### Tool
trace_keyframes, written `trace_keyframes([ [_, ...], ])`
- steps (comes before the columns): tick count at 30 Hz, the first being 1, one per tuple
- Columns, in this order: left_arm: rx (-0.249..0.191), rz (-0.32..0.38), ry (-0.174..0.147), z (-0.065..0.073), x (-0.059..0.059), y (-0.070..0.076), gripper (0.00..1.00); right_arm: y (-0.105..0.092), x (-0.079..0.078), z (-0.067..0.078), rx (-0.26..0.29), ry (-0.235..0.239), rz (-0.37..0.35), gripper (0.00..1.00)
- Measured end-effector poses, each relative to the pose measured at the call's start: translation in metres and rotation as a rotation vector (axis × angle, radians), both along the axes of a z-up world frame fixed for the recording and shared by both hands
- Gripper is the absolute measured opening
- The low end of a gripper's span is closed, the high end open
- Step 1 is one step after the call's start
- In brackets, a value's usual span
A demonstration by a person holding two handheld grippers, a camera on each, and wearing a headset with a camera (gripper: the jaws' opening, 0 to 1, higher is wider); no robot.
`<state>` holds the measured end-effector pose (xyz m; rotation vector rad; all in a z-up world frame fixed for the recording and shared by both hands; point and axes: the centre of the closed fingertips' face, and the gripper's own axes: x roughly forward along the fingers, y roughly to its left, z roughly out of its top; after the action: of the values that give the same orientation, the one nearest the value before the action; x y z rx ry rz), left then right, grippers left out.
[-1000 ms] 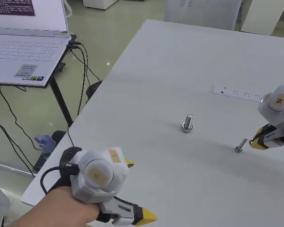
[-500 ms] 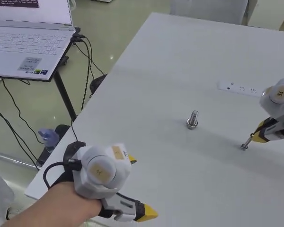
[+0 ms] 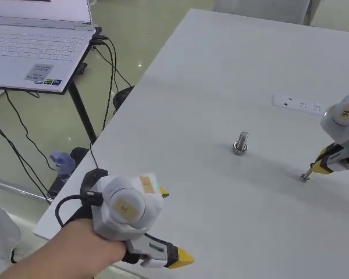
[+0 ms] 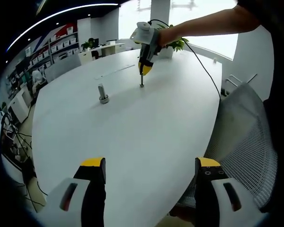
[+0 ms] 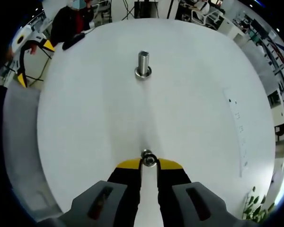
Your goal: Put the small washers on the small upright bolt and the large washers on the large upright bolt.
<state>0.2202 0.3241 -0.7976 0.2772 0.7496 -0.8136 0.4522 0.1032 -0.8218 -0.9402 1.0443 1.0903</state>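
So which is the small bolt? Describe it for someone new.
On the white table, look past the power strip toward the right gripper. The small bolt stands at that gripper's yellow tips. It is thinner than the large bolt mid-table, which has a wider base.

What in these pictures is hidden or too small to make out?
1. Right gripper: in the right gripper view its yellow tips crowd the small upright steel bolt, hiding any washer.
2. Large upright steel bolt: washers at its base too small to count, head view.
3. White laptop: screen cut off by the head view's top edge.
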Motion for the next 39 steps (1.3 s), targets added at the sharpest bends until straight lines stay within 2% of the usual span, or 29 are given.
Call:
trace_keyframes([
  [10, -0.038, 0.004, 0.005, 0.0, -0.001, -0.006, 0.8, 0.001, 0.001, -0.011, -0.026, 0.008, 0.021, 0.13],
  [27, -0.025, -0.002, 0.033, -0.01, -0.002, -0.003, 0.77, 0.002, 0.004, -0.034, -0.055, 0.04, 0.033, 0.13],
  [39, -0.025, -0.003, 0.034, -0.011, -0.002, -0.004, 0.77, 0.0, 0.004, -0.038, -0.068, 0.048, 0.041, 0.13],
])
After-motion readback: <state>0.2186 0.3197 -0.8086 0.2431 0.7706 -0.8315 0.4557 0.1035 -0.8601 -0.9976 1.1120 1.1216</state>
